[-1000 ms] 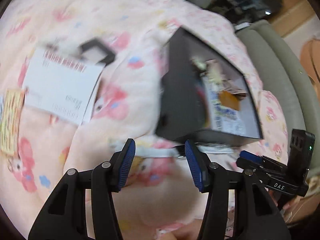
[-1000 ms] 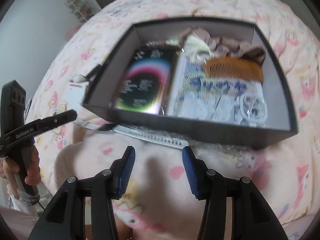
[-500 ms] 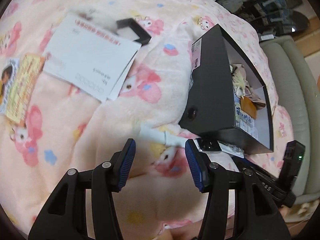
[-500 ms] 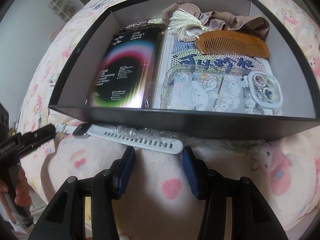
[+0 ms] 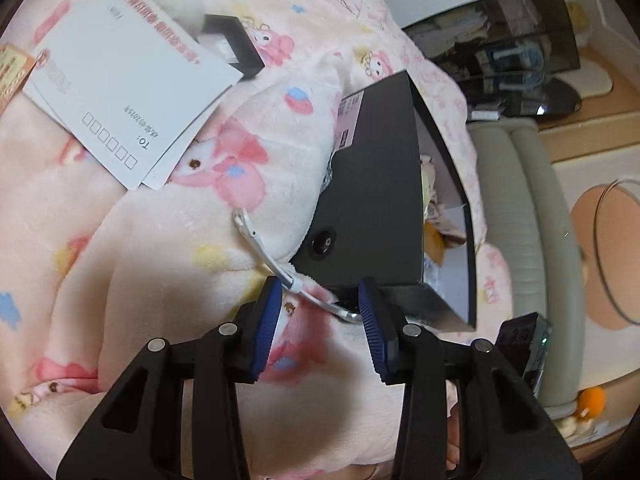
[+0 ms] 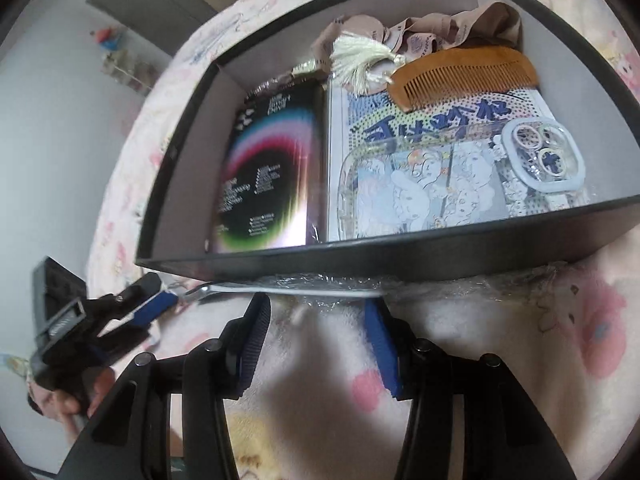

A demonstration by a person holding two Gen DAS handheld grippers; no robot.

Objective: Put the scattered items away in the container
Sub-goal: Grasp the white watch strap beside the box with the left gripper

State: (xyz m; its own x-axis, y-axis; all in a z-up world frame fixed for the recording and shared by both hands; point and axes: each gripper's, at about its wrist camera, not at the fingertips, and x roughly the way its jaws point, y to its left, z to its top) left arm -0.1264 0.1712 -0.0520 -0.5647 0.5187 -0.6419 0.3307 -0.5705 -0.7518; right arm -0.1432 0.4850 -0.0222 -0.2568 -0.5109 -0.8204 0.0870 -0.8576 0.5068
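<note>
A white watch strap (image 5: 260, 246) lies on the pink blanket against the outer wall of the black box (image 5: 372, 200). My left gripper (image 5: 320, 308) is low over the strap's near end, which runs between the blue pads; the jaws are closing and the pads do not press on it. In the right wrist view the strap (image 6: 288, 290) lies along the front wall of the box (image 6: 360, 258), just beyond my right gripper (image 6: 316, 308), which is open and holds nothing. The left gripper (image 6: 156, 304) reaches the strap's left end there.
The box holds a dark pack with a rainbow ring (image 6: 264, 176), a clear phone case (image 6: 440, 184), a wooden comb (image 6: 464, 72), a tassel (image 6: 360, 60) and beige cloth. White envelopes (image 5: 120, 80) and a small black box (image 5: 232, 44) lie on the blanket. A grey padded edge (image 5: 520, 220) runs at right.
Both grippers have sunk toward the strap and rolled. The left jaws have narrowed around the strap's end. The box now fills more of the right wrist view.
</note>
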